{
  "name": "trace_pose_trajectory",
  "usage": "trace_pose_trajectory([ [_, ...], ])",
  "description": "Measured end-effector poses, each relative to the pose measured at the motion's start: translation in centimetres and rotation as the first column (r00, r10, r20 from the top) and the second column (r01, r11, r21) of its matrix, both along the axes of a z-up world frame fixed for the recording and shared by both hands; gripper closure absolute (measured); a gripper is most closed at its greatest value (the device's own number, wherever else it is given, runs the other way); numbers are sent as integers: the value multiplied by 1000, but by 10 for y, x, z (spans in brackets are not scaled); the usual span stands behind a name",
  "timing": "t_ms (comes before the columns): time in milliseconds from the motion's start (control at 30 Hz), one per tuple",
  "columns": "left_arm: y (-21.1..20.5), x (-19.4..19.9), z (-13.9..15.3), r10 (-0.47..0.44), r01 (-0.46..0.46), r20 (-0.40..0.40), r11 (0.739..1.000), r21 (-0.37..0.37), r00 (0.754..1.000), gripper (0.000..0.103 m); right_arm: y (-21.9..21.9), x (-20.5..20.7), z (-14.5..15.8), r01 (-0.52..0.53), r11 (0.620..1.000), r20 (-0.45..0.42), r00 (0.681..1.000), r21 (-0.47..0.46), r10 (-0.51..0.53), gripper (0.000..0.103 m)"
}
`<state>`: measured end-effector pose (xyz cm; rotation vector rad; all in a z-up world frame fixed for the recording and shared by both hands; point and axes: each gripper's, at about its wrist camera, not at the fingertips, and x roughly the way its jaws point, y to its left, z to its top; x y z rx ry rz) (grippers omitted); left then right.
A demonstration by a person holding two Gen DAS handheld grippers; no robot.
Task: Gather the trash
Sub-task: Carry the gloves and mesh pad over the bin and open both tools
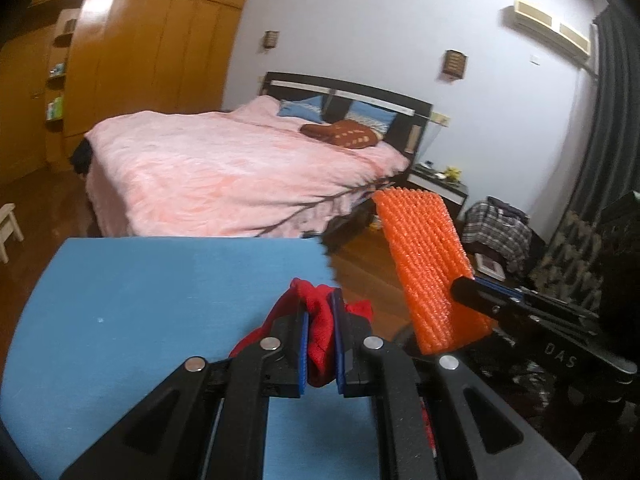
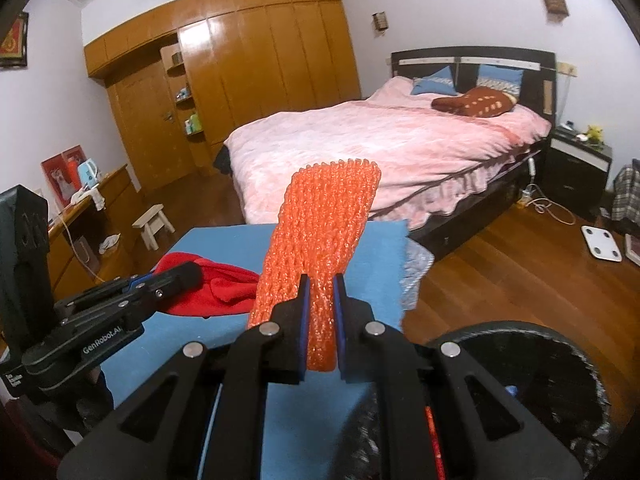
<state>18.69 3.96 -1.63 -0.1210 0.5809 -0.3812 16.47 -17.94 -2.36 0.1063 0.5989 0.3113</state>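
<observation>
My left gripper (image 1: 320, 316) is shut on a crumpled red cloth (image 1: 318, 332) and holds it over the blue table top (image 1: 140, 320). The cloth also shows in the right wrist view (image 2: 216, 284), with the left gripper (image 2: 188, 276) on it. My right gripper (image 2: 320, 304) is shut on an orange foam net sleeve (image 2: 324, 236) that stands up and away from the fingers. In the left wrist view the sleeve (image 1: 428, 264) is held just right of the table, above a black bin.
A black trash bin (image 2: 560, 360) with a dark liner stands below the right gripper, beside the table's right edge. A bed with a pink cover (image 2: 380, 148) lies beyond the table. A small wooden stool (image 2: 154, 224) and wood floor (image 2: 500, 280) are around it.
</observation>
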Motion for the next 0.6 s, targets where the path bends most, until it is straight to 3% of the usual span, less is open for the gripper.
trace_pose_trajectory([
  [600,-103,-14,-1,-202,203,7,979,-9,979,93,-110,-57,-7,214,976,6,977,-32,-214,93],
])
